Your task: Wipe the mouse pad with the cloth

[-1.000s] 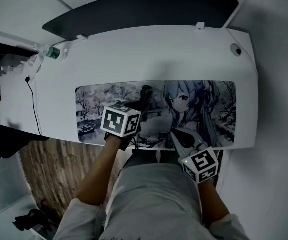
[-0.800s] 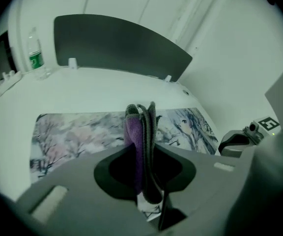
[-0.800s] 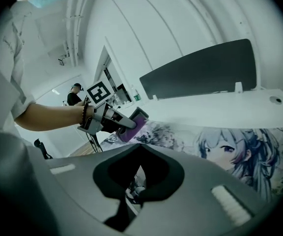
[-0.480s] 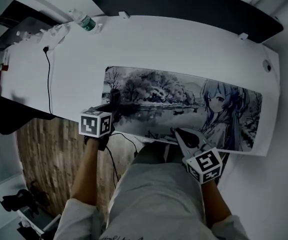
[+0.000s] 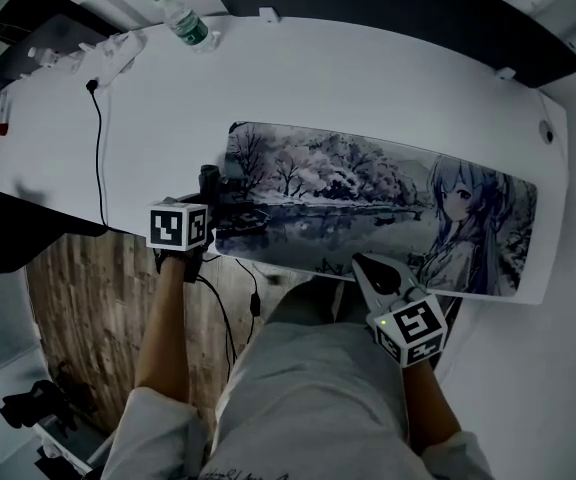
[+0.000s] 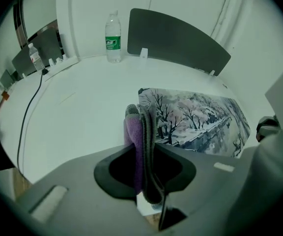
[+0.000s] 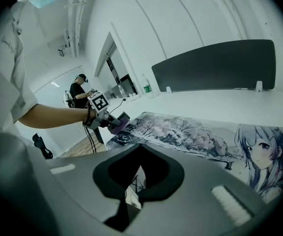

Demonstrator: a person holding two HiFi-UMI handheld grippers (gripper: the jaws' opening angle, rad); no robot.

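Observation:
The long printed mouse pad (image 5: 368, 203) lies across the white desk (image 5: 318, 88). My left gripper (image 5: 211, 190) is shut on a folded purple and grey cloth (image 6: 135, 127) at the pad's left end. In the left gripper view the cloth stands on edge between the jaws, with the mouse pad (image 6: 190, 119) just to its right. My right gripper (image 5: 370, 268) hangs at the desk's near edge in front of the pad's right half, jaws together with nothing in them. The right gripper view shows the mouse pad (image 7: 195, 132) and, at its far end, the left gripper (image 7: 108, 119) with the cloth (image 7: 122, 122).
A water bottle (image 5: 183, 23) stands at the desk's back left, and a black cable (image 5: 98, 148) runs over the left side. A dark partition panel (image 5: 398, 3) lines the back edge. Wooden floor (image 5: 78, 308) lies left of the desk. Another person (image 7: 77, 90) stands far off.
My left gripper has slid the cloth leftward along the pad, from near its middle to its left end. The right gripper has stayed at the desk's near edge.

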